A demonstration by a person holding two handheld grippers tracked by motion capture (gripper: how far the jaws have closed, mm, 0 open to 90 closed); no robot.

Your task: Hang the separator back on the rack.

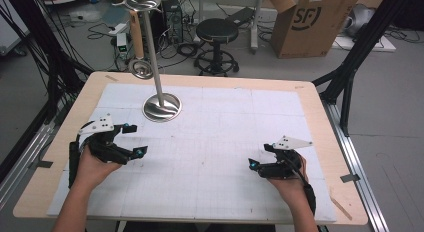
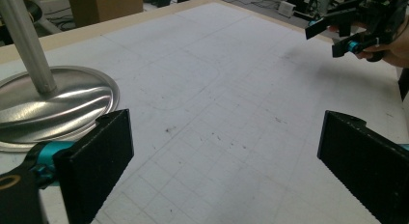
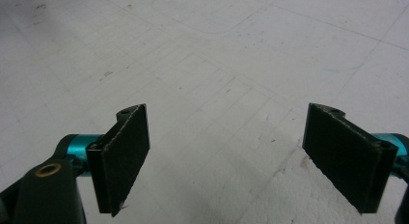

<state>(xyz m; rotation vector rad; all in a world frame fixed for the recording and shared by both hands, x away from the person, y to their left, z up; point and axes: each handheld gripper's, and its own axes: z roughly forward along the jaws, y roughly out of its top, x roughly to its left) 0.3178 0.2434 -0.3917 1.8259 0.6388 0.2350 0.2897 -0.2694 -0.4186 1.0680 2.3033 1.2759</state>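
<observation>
A metal stand rests its round base (image 1: 161,108) on the back left of the white gridded mat (image 1: 225,122), and its pole (image 1: 151,47) rises to curved hooks at the top. A metal ring (image 1: 141,68) and a tan tube (image 1: 136,34) hang beside the pole. My left gripper (image 1: 136,139) sits open in front of the base, with nothing between the jaws. In the left gripper view the base (image 2: 58,103) lies just beyond the left jaw. My right gripper (image 1: 259,156) is open and holds nothing at the mat's front right; its own view looks onto bare mat (image 3: 217,64).
The wooden table (image 1: 320,117) borders the mat on all sides. Behind it on the floor are a black stool (image 1: 216,32), a cardboard box (image 1: 310,22), cables and black frame legs (image 1: 350,67). The other gripper (image 2: 354,28) appears far off in the left gripper view.
</observation>
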